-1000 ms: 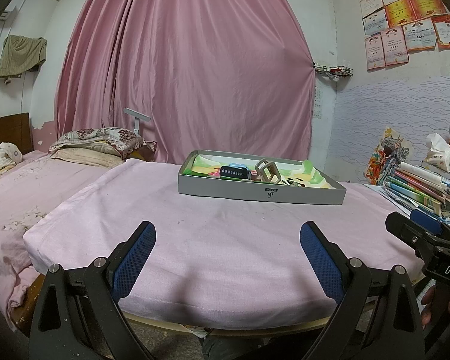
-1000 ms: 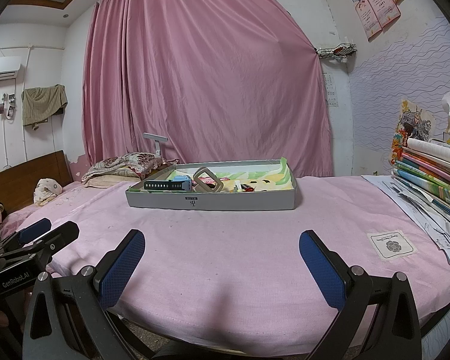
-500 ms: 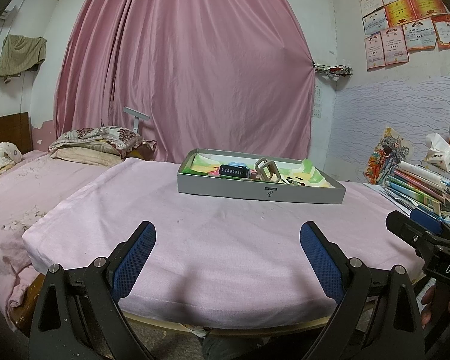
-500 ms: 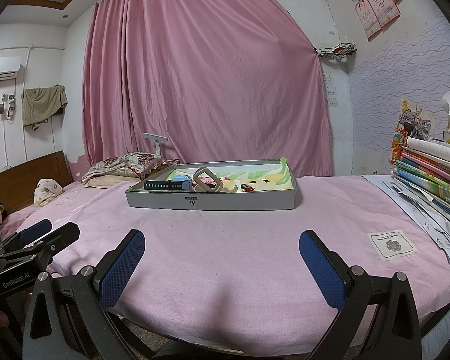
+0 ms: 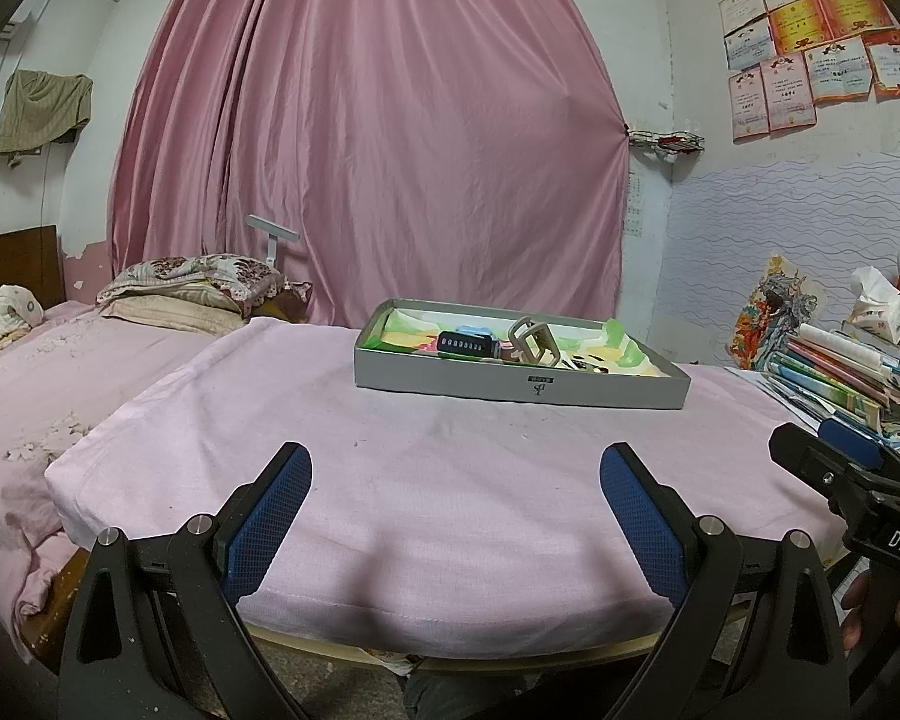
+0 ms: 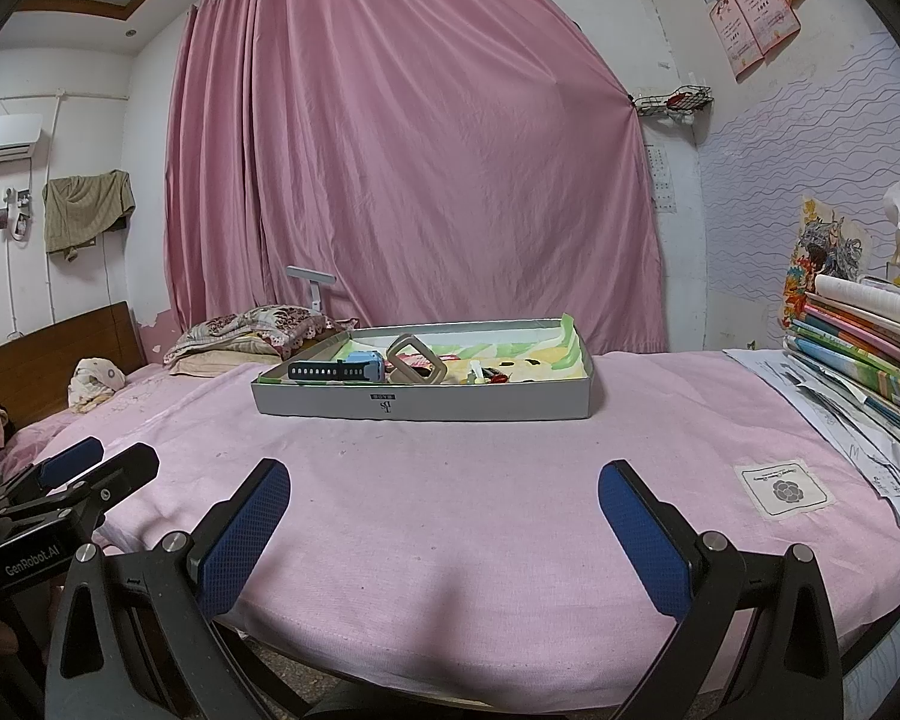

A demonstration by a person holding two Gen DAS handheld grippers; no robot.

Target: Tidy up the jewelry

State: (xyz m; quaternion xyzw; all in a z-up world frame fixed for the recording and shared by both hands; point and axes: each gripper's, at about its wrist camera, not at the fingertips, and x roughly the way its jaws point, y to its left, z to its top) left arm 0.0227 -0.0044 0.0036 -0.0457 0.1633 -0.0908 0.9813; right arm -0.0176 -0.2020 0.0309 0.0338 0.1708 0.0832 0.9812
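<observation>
A shallow grey box (image 5: 522, 387) (image 6: 426, 407) stands on the pink-covered table, far from both grippers. In it lie a blue watch with a dark strap (image 5: 468, 343) (image 6: 342, 369), a beige square buckle piece (image 5: 534, 341) (image 6: 414, 360) and small red and white bits (image 6: 492, 375) on a yellow-green liner. My left gripper (image 5: 455, 516) is open and empty over the table's near edge. My right gripper (image 6: 444, 531) is open and empty, also at the near edge. Each gripper shows at the side of the other's view (image 5: 852, 468) (image 6: 66, 480).
A stack of books and papers (image 6: 858, 354) (image 5: 840, 372) lies on the table's right side, with a small white patch (image 6: 783, 489) near it. A bed with pillows (image 5: 192, 294) stands to the left. A pink curtain (image 6: 414, 180) hangs behind.
</observation>
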